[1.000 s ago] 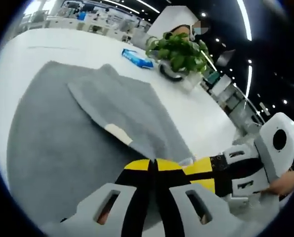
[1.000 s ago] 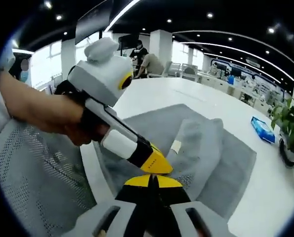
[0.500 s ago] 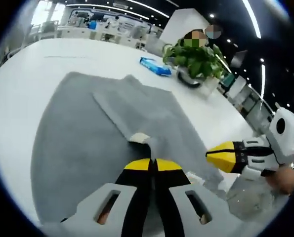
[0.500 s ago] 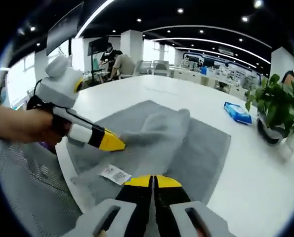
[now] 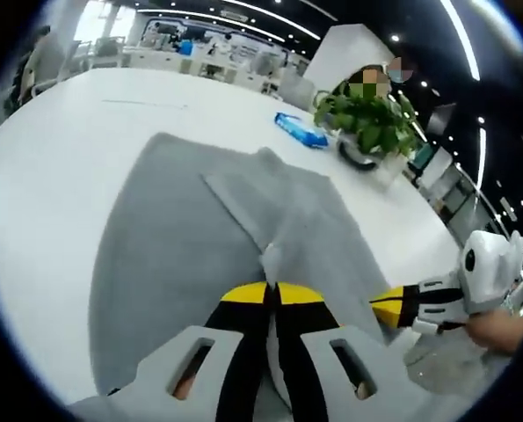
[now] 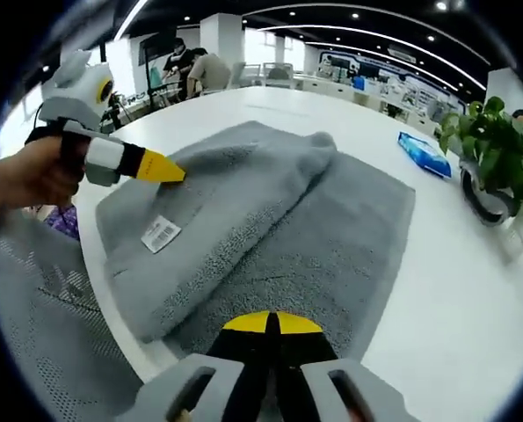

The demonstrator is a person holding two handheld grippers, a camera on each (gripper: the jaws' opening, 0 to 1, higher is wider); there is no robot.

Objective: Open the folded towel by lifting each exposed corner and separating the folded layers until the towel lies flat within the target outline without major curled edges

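This is a big open-plan office or lab floor: a dark ceiling (image 6: 349, 22) crossed by long curved light strips and dotted with spotlights, white square columns (image 6: 228, 35), and rows of white desks (image 5: 199, 66) running far back. People (image 6: 199, 70) sit at a far workstation (seen from behind), and the near white table (image 6: 472, 290) carries a potted plant (image 6: 494, 154) and a blue packet (image 6: 426, 154).

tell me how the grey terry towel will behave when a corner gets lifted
The grey terry towel will probably drape limply, since its folded layer already sags in soft curves. The looped pile looks grippy, so it should not slip from shut jaws. Layers may cling and drag together.
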